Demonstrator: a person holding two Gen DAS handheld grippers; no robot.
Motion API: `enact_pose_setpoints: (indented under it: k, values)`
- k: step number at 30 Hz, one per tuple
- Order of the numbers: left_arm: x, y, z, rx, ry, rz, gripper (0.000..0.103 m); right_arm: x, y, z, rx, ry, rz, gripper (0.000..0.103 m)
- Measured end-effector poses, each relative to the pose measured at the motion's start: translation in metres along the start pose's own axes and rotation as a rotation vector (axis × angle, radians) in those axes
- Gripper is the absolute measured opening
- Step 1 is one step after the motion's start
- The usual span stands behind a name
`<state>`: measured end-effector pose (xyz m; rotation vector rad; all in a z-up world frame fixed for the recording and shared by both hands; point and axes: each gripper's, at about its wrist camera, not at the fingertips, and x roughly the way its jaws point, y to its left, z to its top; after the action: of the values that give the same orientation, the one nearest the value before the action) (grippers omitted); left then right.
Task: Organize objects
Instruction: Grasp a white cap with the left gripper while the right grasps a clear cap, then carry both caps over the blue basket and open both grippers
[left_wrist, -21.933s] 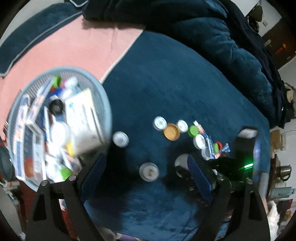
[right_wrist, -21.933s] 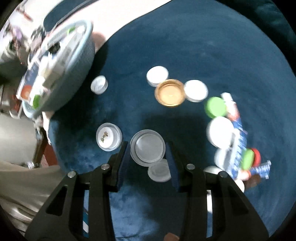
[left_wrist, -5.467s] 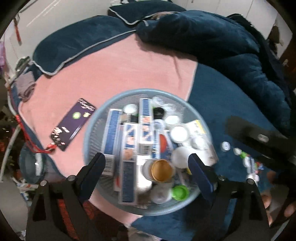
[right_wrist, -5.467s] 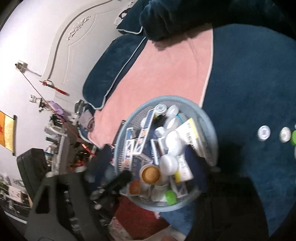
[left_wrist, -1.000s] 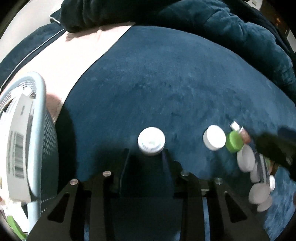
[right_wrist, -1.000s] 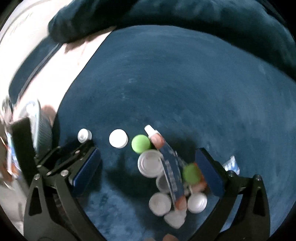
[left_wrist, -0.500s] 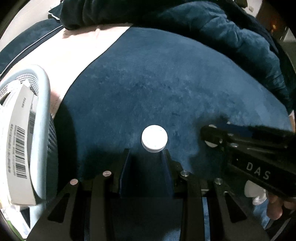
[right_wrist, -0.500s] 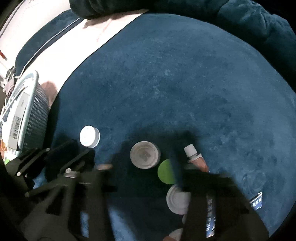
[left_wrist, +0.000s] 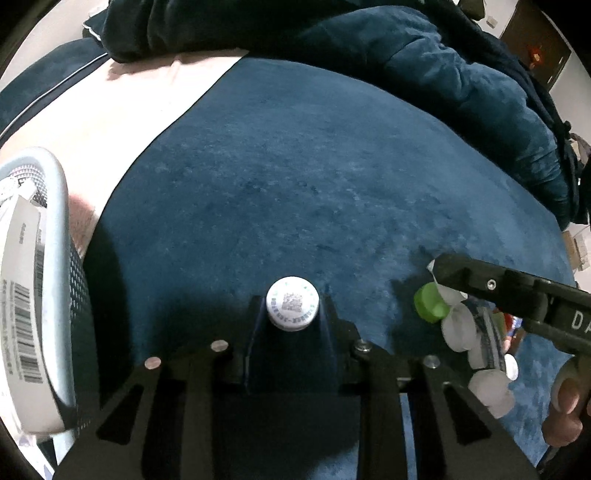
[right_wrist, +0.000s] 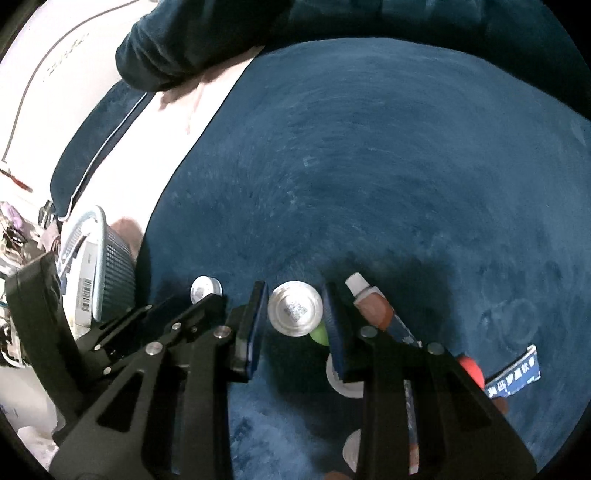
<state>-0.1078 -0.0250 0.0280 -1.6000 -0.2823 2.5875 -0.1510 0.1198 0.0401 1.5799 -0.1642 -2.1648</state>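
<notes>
the left gripper (left_wrist: 293, 314) is closing on a white cap (left_wrist: 292, 308) on the blue blanket (left_wrist: 314, 184) beside the basket (left_wrist: 61, 258); the right gripper (right_wrist: 294, 314) pinches a silver lid (right_wrist: 294, 308). lift both straight up and keep the pinch level — the caps are shallow and can slip. the green cap (right_wrist: 320, 335) is half hidden, and the pile behind the right fingers is hard to read.
</notes>
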Motion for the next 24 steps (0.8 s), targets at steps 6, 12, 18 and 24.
enact_pose_setpoints:
  k: [6,12,18,24]
  values:
    - [-0.028,-0.007,0.002,0.027,-0.034,-0.018,0.030,-0.018,0.002,0.001,0.027,-0.028,0.017,0.031]
    - [-0.067,-0.005,0.012,0.042,-0.079,0.005,0.030,-0.044,0.019,0.000,0.021,-0.079,0.039,0.031]
    - [-0.112,0.017,0.016,0.035,-0.126,0.060,0.030,-0.061,0.054,0.004,-0.009,-0.123,0.086,0.031]
    - [-0.153,0.056,0.017,-0.001,-0.167,0.128,0.030,-0.065,0.101,0.001,-0.075,-0.141,0.148,0.031]
